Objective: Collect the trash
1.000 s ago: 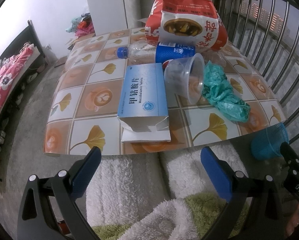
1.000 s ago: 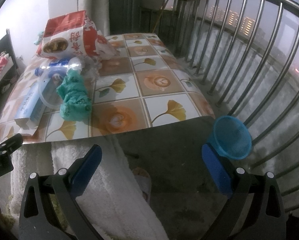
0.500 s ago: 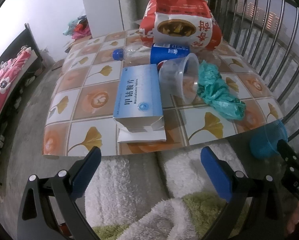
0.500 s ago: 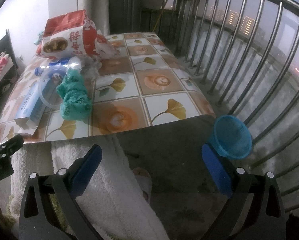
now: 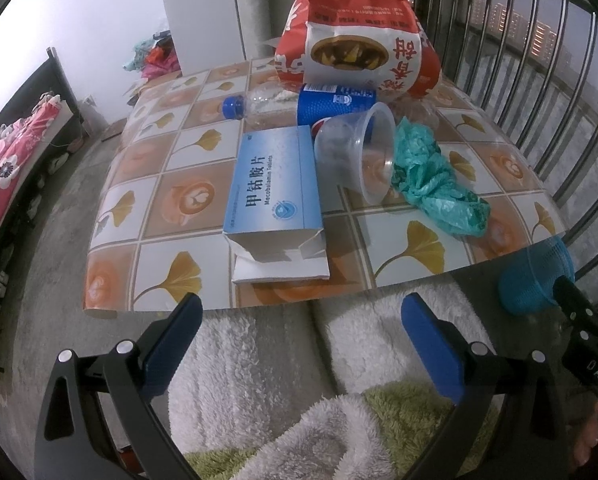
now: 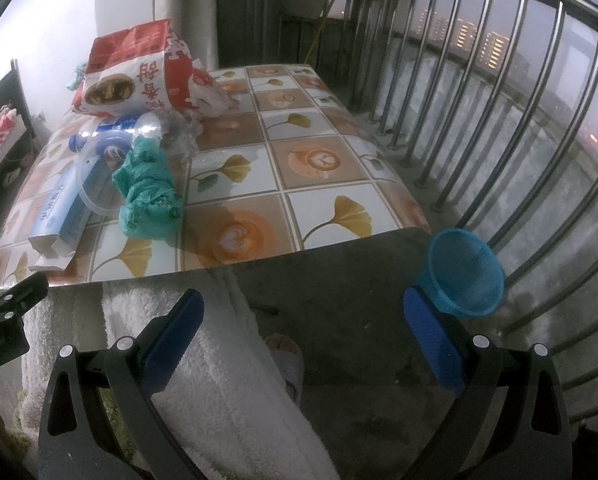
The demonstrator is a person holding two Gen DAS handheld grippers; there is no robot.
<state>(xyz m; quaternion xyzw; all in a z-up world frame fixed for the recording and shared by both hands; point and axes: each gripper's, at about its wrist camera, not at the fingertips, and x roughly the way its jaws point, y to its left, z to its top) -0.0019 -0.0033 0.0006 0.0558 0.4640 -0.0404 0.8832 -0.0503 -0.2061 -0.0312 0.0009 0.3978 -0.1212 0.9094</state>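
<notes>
Trash lies on a tiled-pattern table (image 5: pixel 151 204): a blue medicine box (image 5: pixel 273 196) with an open flap, a clear plastic cup (image 5: pixel 359 156) on its side, a crumpled green plastic bag (image 5: pixel 435 184), a blue-labelled bottle (image 5: pixel 299 104) and a large red snack bag (image 5: pixel 359 44). The box (image 6: pixel 61 210), cup (image 6: pixel 95 176), green bag (image 6: pixel 149 192) and snack bag (image 6: pixel 135 76) also show in the right wrist view. A small blue mesh bin (image 6: pixel 461 274) stands on the floor at the table's right. My left gripper (image 5: pixel 299 340) is open and empty, before the table edge. My right gripper (image 6: pixel 299 332) is open and empty, near the bin.
A metal balcony railing (image 6: pixel 499 100) runs along the right. White fluffy fabric (image 5: pixel 259 380) covers the person's legs below both grippers. A slippered foot (image 6: pixel 287 360) rests on the concrete floor. A bed with pink bedding (image 5: pixel 11 168) stands at the far left.
The left gripper has drawn back slightly from the table, so the trash looks a little farther away. The right gripper has hardly moved.
</notes>
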